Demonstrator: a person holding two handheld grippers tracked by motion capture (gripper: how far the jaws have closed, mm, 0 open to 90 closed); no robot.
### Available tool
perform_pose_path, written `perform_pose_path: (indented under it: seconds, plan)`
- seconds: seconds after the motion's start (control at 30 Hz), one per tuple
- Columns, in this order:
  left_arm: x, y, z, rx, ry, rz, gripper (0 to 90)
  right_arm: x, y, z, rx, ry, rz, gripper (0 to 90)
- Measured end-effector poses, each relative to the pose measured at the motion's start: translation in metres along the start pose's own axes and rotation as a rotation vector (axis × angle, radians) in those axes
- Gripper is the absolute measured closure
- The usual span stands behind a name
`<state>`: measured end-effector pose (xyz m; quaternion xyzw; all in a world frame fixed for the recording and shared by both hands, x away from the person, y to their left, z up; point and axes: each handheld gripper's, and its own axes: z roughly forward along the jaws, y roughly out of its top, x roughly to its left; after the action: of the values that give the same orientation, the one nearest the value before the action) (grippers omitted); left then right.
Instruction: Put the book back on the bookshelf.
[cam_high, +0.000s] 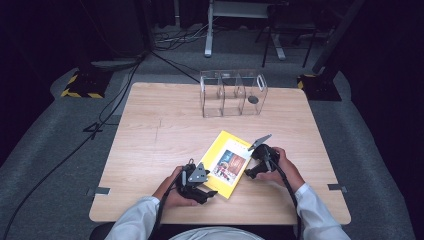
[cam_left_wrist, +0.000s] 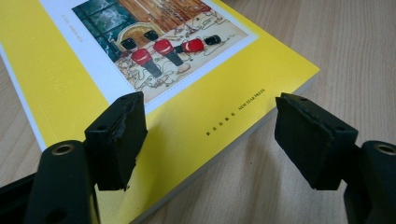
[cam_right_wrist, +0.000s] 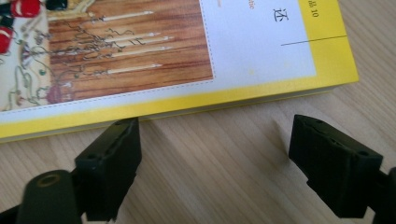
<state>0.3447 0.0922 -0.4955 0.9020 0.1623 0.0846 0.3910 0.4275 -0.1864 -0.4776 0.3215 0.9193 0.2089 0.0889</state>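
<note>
Yellow book (cam_high: 227, 163) lies flat on the wooden table (cam_high: 150, 145) between both hands, the left gripper (cam_left_wrist: 210, 140) and the right gripper (cam_right_wrist: 215, 163) stand open at its edges, so next, I think, each must close on an edge.

Your high view shows a lit worktop (cam_high: 160, 125) while the surrounding room sinks into near black, with slight overall softness. In both gripper views, daylight-like light falls evenly; the book (cam_left_wrist: 196, 116) stays sharp and soft shadows sit beneath it.
</note>
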Motion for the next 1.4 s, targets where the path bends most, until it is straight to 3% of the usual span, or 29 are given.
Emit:
perform_pose_path:
  seconds: [0.1, 0.33, 0.63, 0.83, 1.1, 1.4]
  plan:
    - [0.0, 0.0, 0.0, -0.002, 0.0, 0.006, 25.7, -0.003, -0.005, 0.001, -0.064, 0.027, 0.011, 25.9]
    - [-0.001, 0.0, 0.001, 0.001, -0.001, 0.019, 23.3, -0.003, -0.005, -0.001, -0.11, 0.035, 0.01, 32.7]
    - [-0.001, 0.0, 0.001, 0.005, 0.001, 0.027, 23.2, -0.004, -0.005, -0.007, -0.176, 0.049, 0.01, 32.8]
    - [0.0, 0.001, -0.001, 0.006, 0.004, 0.031, 21.8, -0.003, -0.005, -0.011, -0.226, 0.092, 0.005, 32.7]
    - [0.001, 0.002, -0.005, -0.004, 0.031, 0.028, 20.6, 0.001, -0.001, -0.018, -0.311, 0.123, 0.003, 31.0]
    - [0.0, 0.006, -0.003, -0.002, 0.062, 0.06, 18.3, 0.005, 0.005, -0.023, -0.37, 0.138, 0.005, 29.1]
